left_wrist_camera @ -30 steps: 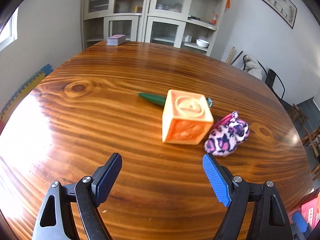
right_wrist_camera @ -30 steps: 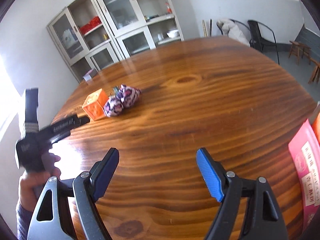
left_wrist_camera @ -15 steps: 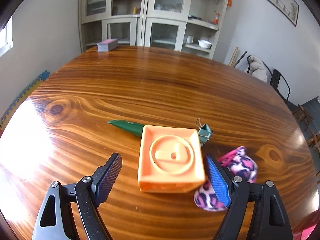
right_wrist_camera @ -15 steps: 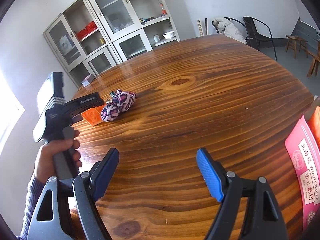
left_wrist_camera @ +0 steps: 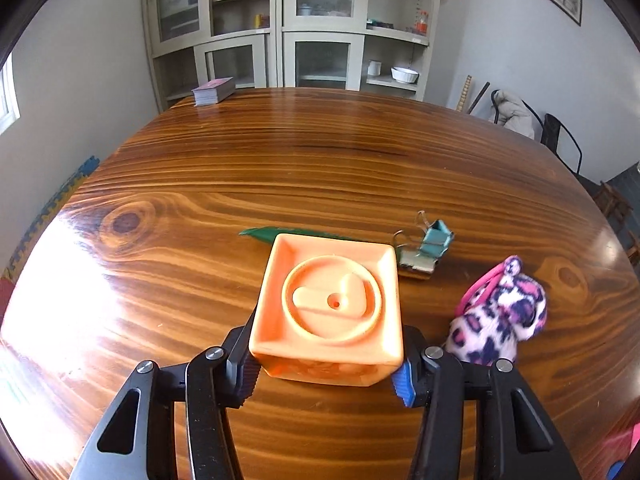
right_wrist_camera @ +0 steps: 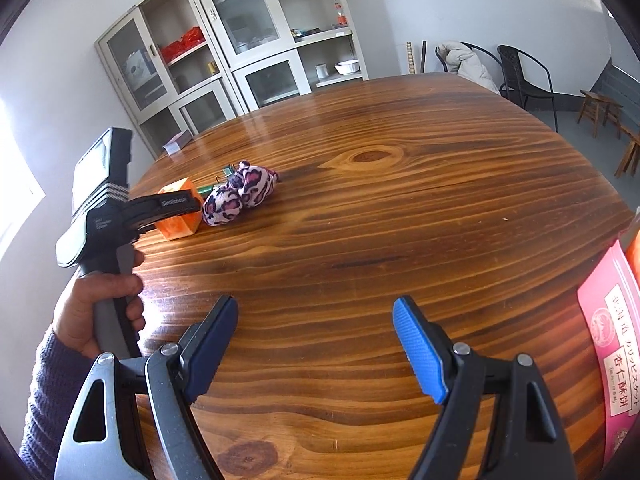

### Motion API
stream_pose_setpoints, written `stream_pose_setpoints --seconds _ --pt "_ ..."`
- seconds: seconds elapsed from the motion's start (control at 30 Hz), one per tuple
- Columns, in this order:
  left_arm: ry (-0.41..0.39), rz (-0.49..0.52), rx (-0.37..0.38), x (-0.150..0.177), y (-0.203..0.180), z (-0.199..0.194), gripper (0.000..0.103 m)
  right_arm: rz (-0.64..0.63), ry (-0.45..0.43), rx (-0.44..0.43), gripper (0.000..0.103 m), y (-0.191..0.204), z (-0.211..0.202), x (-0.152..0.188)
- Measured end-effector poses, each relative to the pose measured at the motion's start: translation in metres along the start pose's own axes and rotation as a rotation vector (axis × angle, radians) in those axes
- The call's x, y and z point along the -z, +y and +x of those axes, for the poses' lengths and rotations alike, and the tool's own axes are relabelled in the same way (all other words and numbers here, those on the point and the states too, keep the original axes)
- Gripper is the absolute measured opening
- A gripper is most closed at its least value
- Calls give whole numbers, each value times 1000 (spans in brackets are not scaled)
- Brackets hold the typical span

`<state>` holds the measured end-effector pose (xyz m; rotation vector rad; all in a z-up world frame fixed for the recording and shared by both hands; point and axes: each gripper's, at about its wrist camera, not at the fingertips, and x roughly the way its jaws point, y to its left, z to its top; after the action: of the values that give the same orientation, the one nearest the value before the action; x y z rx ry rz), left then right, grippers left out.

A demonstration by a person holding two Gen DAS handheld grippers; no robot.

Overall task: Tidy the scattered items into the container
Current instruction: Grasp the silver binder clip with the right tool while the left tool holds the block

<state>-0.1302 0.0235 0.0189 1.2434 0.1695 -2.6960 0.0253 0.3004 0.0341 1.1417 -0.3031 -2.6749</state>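
Closing left fingers flank the orange toy cube; right gripper hangs spread and empty.

Left hand tilts its gripper downward at the table; earlier the cube sat farther ahead. Leopard-print plush lies right, binder clip beyond.

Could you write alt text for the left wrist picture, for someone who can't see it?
The left gripper is closing its jaws on an orange cube on a round wooden table. Behind the cube lie a green pen and binder clips; a leopard-print plush sits to its right.
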Motion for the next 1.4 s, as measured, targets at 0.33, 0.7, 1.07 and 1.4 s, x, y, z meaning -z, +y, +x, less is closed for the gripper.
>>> stream_pose_setpoints --seconds 0.33,0.7,1.07,1.4 --pt "-14 -33 -84 31 70 -34 55 -40 -7 12 83 7 8 3" --pt "-36 -32 -20 55 107 -70 55 -47 -2 14 83 33 28 -33" --pt "16 -40 15 63 109 -57 55 -106 115 -158 83 111 112 -131" --pt "-46 -36 2 59 108 -73 55 -90 229 -89 56 116 191 -166"
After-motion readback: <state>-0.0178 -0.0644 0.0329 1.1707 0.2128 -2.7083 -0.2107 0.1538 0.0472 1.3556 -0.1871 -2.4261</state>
